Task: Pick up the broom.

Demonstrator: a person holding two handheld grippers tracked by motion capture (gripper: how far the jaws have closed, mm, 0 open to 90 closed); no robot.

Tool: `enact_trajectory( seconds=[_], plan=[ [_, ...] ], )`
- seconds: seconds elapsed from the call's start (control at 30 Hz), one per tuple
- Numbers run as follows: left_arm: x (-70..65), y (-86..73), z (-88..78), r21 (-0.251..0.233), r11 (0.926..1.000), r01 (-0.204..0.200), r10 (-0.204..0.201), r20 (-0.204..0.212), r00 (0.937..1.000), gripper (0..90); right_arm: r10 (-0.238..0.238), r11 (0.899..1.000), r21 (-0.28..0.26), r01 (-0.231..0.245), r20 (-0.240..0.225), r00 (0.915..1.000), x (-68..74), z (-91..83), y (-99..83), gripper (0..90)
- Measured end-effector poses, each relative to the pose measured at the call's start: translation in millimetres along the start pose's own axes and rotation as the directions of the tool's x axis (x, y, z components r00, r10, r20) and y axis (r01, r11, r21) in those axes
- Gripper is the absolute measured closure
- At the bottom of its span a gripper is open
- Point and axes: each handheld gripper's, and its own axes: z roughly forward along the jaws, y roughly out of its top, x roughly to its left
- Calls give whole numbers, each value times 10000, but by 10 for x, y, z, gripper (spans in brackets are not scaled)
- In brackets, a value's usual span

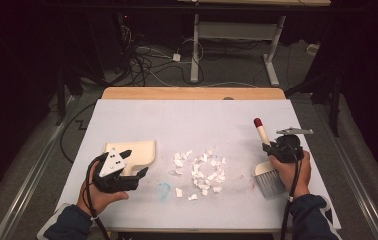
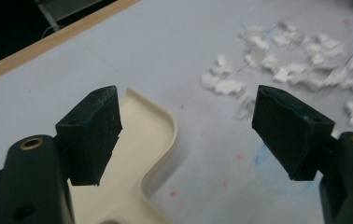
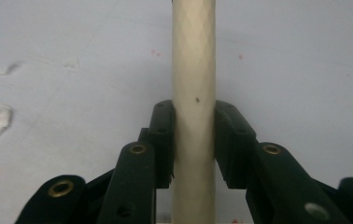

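A cream dustpan (image 1: 142, 149) lies on the left of the white table cover, and its curved rim (image 2: 165, 135) passes under my left jaw. My left gripper (image 1: 136, 162) hovers open over the pan's near corner, with nothing between its pads (image 2: 186, 100). A loose heap of white paper scraps (image 1: 200, 170) lies mid-table, up and to the right in the left gripper view (image 2: 296, 65). On the right, my right gripper (image 1: 273, 148) is shut on the cream handle (image 3: 193, 56) of a brush. The brush's red tip (image 1: 257, 121) points away from me and its grey bristles (image 1: 269, 181) lie towards me.
The white cover (image 1: 187, 115) ends at a wooden strip (image 1: 192, 93) on the far side. A faint blue smudge (image 1: 163, 190) marks the cover near the front. Beyond the table are floor cables (image 1: 147, 60) and the legs of a desk (image 1: 194, 55).
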Motion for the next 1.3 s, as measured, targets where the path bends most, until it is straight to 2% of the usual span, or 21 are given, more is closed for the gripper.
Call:
enact_trajectory(
  seconds=[0.03, 0.2, 0.33, 0.37, 0.4, 0.47, 0.5, 0.6, 0.67, 0.8, 0.83, 0.9, 0.93, 1.0, 1.03, 1.1, 1.13, 1.17, 1.2, 1.27, 1.3],
  plan=[
    [-24, 53, 8, -136, 9999, 15, -13, 164, 9999, 230, 0, 10000, 0, 0, 0, 10000, 0, 0, 0, 707],
    [-233, 329, 106, -665, 9977, -128, 205, 1153, 9931, 230, -52, 9932, -1163, 5, -402, 9992, 99, -259, 36, 708],
    [-442, 544, 260, -836, 9960, -320, 477, 1934, 9800, 230, -147, 9829, -1842, 6, -750, 9971, 192, -400, 73, 708],
    [-549, 647, 345, -943, 9947, -403, 611, 2297, 9713, 229, -214, 9803, -1975, 48, -819, 9964, 223, -436, 83, 708],
    [-549, 647, 345, -943, 9947, -403, 611, 2297, 9713, 230, -313, 9772, -2120, 126, -848, 9959, 256, -469, 94, 708],
    [-660, 749, 432, -1029, 9942, -325, 599, 2756, 9594, 230, -348, 9739, -2264, 139, -886, 9955, 294, -504, 103, 708],
    [-718, 799, 474, -1074, 9938, -279, 589, 2976, 9529, 230, -404, 9659, -2586, 122, -1042, 9937, 369, -571, 120, 708],
    [-910, 945, 613, -1133, 9934, -166, 574, 3670, 9284, 230, -656, 9564, -2904, 322, -1060, 9922, 473, -631, 137, 707],
    [-1044, 1044, 717, -1147, 9933, -149, 609, 4090, 9105, 230, -976, 9440, -3257, 527, -1232, 9876, 646, -693, 153, 707],
    [-1259, 1209, 914, -1112, 9938, 4, 491, 4423, 8955, 232, -1162, 9269, -3707, 580, -1367, 9838, 829, -761, 159, 707],
    [-1296, 1227, 959, -1096, 9939, 103, 403, 4493, 8925, 232, -1162, 9269, -3707, 580, -1367, 9838, 829, -761, 159, 707],
    [-1375, 1247, 1075, -1001, 9943, 359, 158, 4723, 8813, 276, -1184, 9143, -4020, 494, -1487, 9818, 920, -816, 157, 707],
    [-1395, 1244, 1109, -956, 9945, 425, 81, 4754, 8798, 303, -1245, 9084, -4149, 524, -1486, 9810, 945, -832, 155, 707],
    [-1407, 1227, 1162, -920, 9941, 576, -83, 4645, 8855, 339, -1298, 9022, -4282, 517, -1554, 9793, 998, -866, 150, 707],
    [-1390, 1213, 1183, -890, 9931, 765, -257, 4708, 8819, 366, -1281, 8978, -4380, 463, -1591, 9789, 1020, -886, 145, 707],
    [-1337, 1188, 1199, -893, 9910, 998, -417, 5022, 8637, 373, -1409, 8874, -4578, 549, -1560, 9777, 1062, -925, 140, 706],
    [-1319, 1182, 1193, -938, 9903, 1023, -403, 5104, 8590, 393, -1457, 8803, -4708, 592, -1494, 9780, 1076, -946, 134, 706],
    [-1319, 1182, 1193, -938, 9903, 1023, -403, 5104, 8590, 406, -1457, 8751, -4807, 555, -1523, 9775, 1092, -964, 129, 706],
    [-1305, 1183, 1171, -1010, 9902, 963, -294, 5236, 8515, 434, -1508, 8708, -4883, 569, -1552, 9763, 1103, -980, 128, 706],
    [-1303, 1184, 1155, -1075, 9901, 903, -198, 5298, 8479, 474, -1461, 8686, -4930, 501, -1580, 9766, 1119, -992, 127, 706],
    [-1299, 1191, 1122, -1207, 9902, 709, 31, 5250, 8511, 558, -1524, 8667, -4962, 515, -1651, 9744, 1136, -1001, 127, 705]
  ],
)
